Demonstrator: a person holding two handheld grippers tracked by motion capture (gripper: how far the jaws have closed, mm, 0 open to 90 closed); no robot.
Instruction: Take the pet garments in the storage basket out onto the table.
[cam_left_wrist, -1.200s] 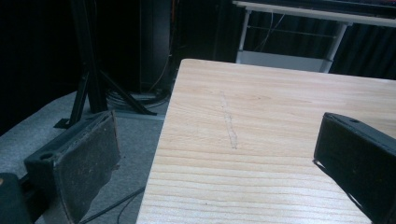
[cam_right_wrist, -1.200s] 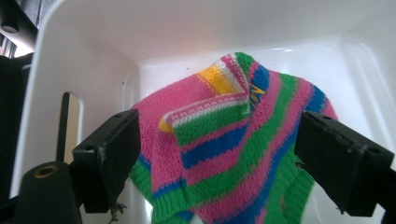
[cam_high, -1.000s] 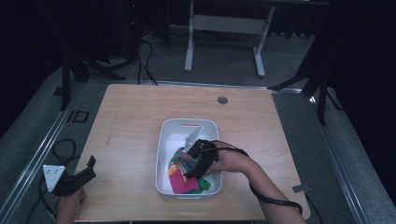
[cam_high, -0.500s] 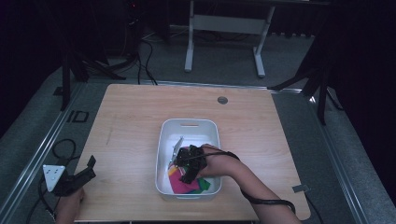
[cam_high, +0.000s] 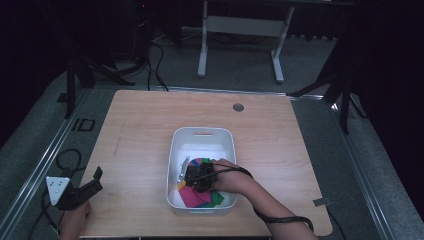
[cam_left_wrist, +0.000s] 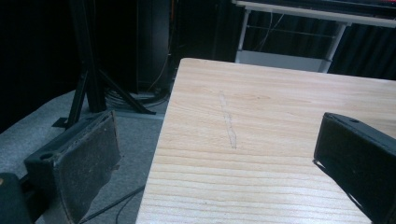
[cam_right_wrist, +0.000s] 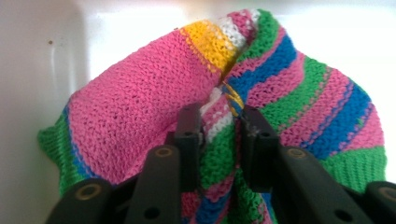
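Observation:
A striped knitted cloth (cam_right_wrist: 140, 116) in pink, green, blue and yellow lies bunched in a white plastic bin (cam_high: 200, 137) near the table's front middle. My right gripper (cam_high: 199, 176) is down inside the bin, and in the right gripper view its jaws (cam_right_wrist: 219, 123) pinch a fold of the cloth (cam_high: 197, 197) between them. My left gripper (cam_high: 82, 190) hangs off the table's front left corner. In the left gripper view its jaws stand wide apart over the table edge with nothing between them (cam_left_wrist: 215, 154).
The wooden table (cam_high: 140, 130) has a round grommet hole (cam_high: 238, 107) near its far edge. Cables (cam_high: 65, 160) lie on the grey floor at the left. A metal stand (cam_high: 240, 30) is beyond the table, and a black tripod leg (cam_left_wrist: 88, 60) rises at the left.
My right gripper has moved toward the bin's near end and lower into it, onto the cloth. The left gripper has stayed put.

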